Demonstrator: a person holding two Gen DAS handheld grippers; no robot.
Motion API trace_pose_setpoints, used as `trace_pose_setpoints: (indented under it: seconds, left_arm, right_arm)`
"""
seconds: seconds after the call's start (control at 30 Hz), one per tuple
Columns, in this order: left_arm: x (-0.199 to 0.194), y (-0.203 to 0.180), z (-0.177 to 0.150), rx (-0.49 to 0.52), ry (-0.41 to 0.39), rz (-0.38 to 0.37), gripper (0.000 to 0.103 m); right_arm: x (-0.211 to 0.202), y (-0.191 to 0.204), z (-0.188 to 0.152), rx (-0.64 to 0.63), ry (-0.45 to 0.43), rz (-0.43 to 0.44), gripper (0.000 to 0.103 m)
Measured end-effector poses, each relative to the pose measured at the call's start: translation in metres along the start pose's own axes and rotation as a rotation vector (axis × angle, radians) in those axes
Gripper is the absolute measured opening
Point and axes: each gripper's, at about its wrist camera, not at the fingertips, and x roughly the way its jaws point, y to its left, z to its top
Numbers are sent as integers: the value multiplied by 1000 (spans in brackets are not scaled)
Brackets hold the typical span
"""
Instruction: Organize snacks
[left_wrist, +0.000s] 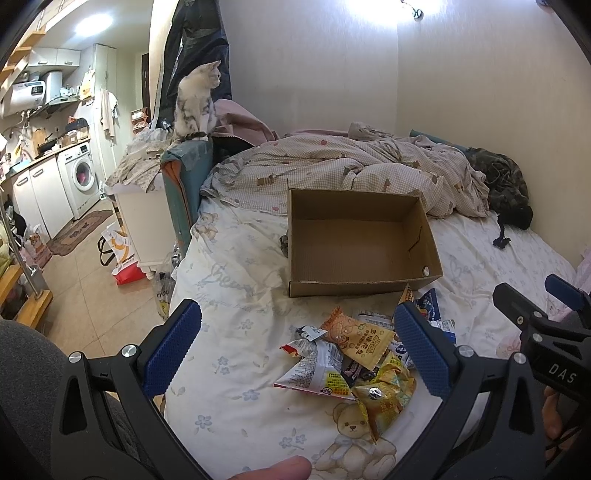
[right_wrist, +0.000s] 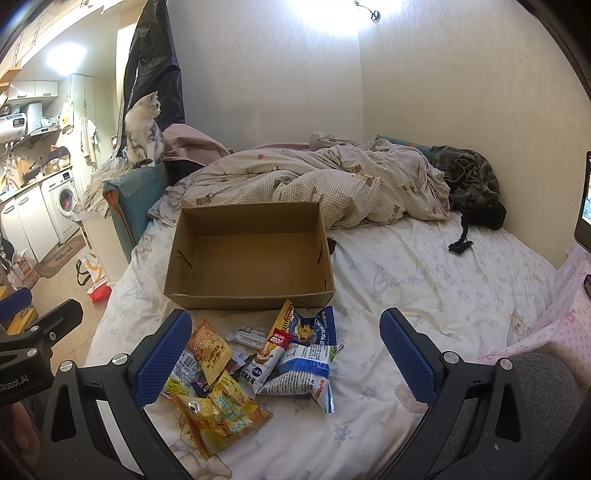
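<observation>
On the far left, a cat (left_wrist: 197, 103) sits on the teal bed end, facing right. The left hand-held gripper (left_wrist: 297, 345) hangs over the bed (left_wrist: 229, 402) with its blue pads spread wide, pinching nothing. Between and just beyond them lies the pile of snack packets (left_wrist: 354, 354), loose on the bear-print sheet, directly in front of an empty cardboard box (left_wrist: 360, 242) standing open on the bed. To the right, the right hand-held gripper (right_wrist: 286, 352) is likewise spread and empty, the packets lying near its left pad. A rumpled checked duvet (right_wrist: 314, 184) lies behind the box.
</observation>
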Motion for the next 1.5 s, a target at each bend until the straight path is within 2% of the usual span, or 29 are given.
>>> trace_pose_setpoints:
  seconds: [0.3, 0.5, 0.67, 0.77, 0.87, 1.03, 1.1, 1.27, 1.4, 1.5]
  left_arm:
    - [1, 0, 0, 3, 4, -8, 103]
    - [0, 6, 19, 33, 16, -20, 103]
    - [9, 14, 35, 25, 46, -9, 103]
    - [18, 21, 43, 14, 96, -4, 103]
    - [30, 27, 50, 7, 153, 7, 103]
    - [57, 38, 57, -7, 233, 36, 103]
    - [71, 40, 57, -3, 283, 42, 103]
    - [110, 46, 52, -30, 427, 39, 103]
    - [146, 47, 34, -61, 589, 14, 103]
    - [166, 45, 17, -73, 668, 1, 103]
  right_arm:
    - [2, -6, 0, 3, -1, -1, 103]
    - [10, -7, 21, -4, -23, -3, 103]
    - [24, -25, 32, 58, 10, -1, 103]
    - [35, -36, 39, 91, 48, 8, 103]
    - [52, -51, 49, 139, 101, 18, 103]
    - [89, -70, 55, 136, 213, -85, 103]
    - [106, -76, 54, 144, 277, -86, 103]
    - [152, -92, 36, 254, 494, -8, 103]
    - [183, -103, 15, 360, 655, 69, 103]
    - [199, -110, -6, 465, 747, 129, 103]
